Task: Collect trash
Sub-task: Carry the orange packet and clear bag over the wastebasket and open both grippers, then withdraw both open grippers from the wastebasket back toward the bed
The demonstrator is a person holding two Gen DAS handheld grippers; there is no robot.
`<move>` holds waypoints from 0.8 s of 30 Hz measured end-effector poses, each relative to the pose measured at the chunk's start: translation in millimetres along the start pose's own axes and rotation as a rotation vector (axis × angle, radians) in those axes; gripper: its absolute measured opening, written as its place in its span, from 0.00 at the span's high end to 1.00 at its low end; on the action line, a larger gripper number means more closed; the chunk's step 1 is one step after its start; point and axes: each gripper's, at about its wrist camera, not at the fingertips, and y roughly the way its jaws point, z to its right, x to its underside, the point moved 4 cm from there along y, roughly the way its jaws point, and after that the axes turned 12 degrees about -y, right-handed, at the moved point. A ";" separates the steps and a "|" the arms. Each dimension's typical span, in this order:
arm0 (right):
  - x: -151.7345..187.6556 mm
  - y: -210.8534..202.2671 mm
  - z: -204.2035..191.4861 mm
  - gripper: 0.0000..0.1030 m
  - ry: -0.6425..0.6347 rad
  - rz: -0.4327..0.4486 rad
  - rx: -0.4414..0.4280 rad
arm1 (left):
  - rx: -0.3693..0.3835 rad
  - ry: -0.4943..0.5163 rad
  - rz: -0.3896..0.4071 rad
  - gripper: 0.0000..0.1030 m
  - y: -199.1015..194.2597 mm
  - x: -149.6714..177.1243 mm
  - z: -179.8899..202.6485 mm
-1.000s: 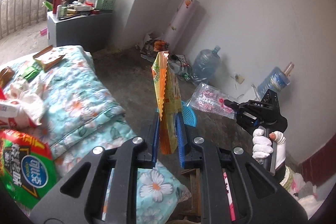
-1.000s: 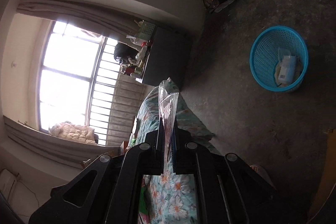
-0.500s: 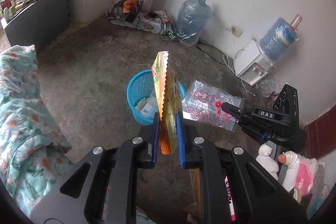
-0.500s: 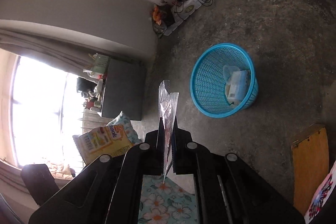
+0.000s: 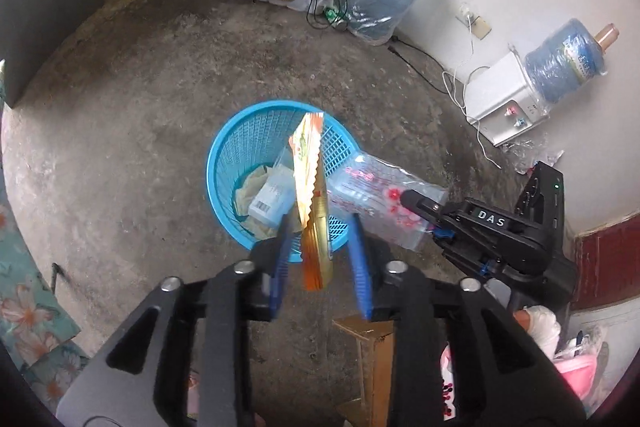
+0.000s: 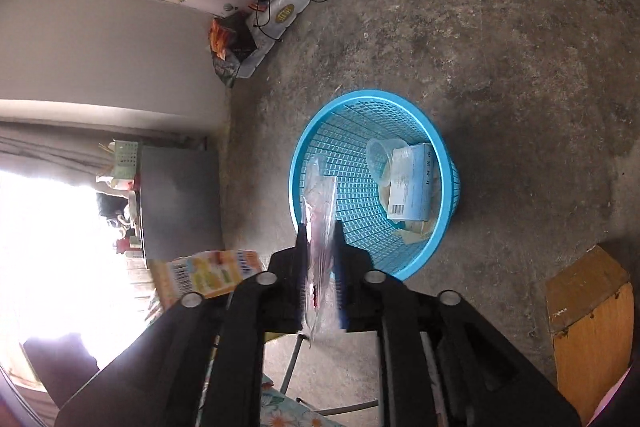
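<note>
Above the round blue plastic mesh basket (image 5: 276, 163), both of your tools are opening over the drop point. The left tool (image 5: 320, 251) has its blue pads apart, with the orange-and-yellow foil snack wrapper (image 5: 310, 207) standing loose between them, clear of both pads, over the basket's near rim. The right tool (image 6: 322, 267) is likewise parting, with the clear printed plastic bag (image 6: 318, 227) between its pads, just over the basket's near wall; contact there is blurred and cannot be confirmed. Treat both items as very light, thin and limp: they flutter, drift sideways and may cling to a pad. Take hold at a flat edge, well inside the pads. In the basket lie a pale blue carton (image 6: 410, 187) and a clear cup (image 6: 380, 157); the items beneath them are hard to make out.
</note>
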 end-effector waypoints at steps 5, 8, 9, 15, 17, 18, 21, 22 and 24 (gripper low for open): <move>8.6 41.6 32.5 0.56 0.073 -0.083 0.103 | 0.001 -0.049 0.015 0.55 11.3 -1.8 -12.8; 18.5 45.4 42.1 0.56 0.079 -0.087 0.109 | 0.024 -0.022 0.030 0.53 -4.4 3.1 -13.7; 21.7 44.0 43.9 0.56 0.077 -0.087 0.110 | 0.027 -0.011 0.042 0.53 -8.8 1.0 -14.9; 32.0 15.0 38.9 0.55 0.036 -0.046 0.083 | 0.090 0.006 0.083 0.51 -70.4 14.8 -15.7; 37.2 0.2 25.6 0.51 -0.017 -0.044 0.061 | 0.141 -0.001 0.080 0.51 -99.0 26.5 -18.1; 40.3 -6.8 17.8 0.50 -0.046 -0.048 0.052 | 0.172 -0.017 0.074 0.51 -114.8 33.8 -21.3; 49.4 -25.6 -10.7 0.46 -0.159 -0.058 0.034 | 0.235 -0.061 0.096 0.50 -160.2 55.8 -35.6; 52.7 -31.5 -23.1 0.46 -0.201 -0.064 0.036 | 0.244 -0.072 0.120 0.48 -176.2 65.0 -41.1; 58.6 -43.4 -51.4 0.45 -0.288 -0.072 0.036 | 0.260 -0.096 0.153 0.45 -203.7 83.5 -53.4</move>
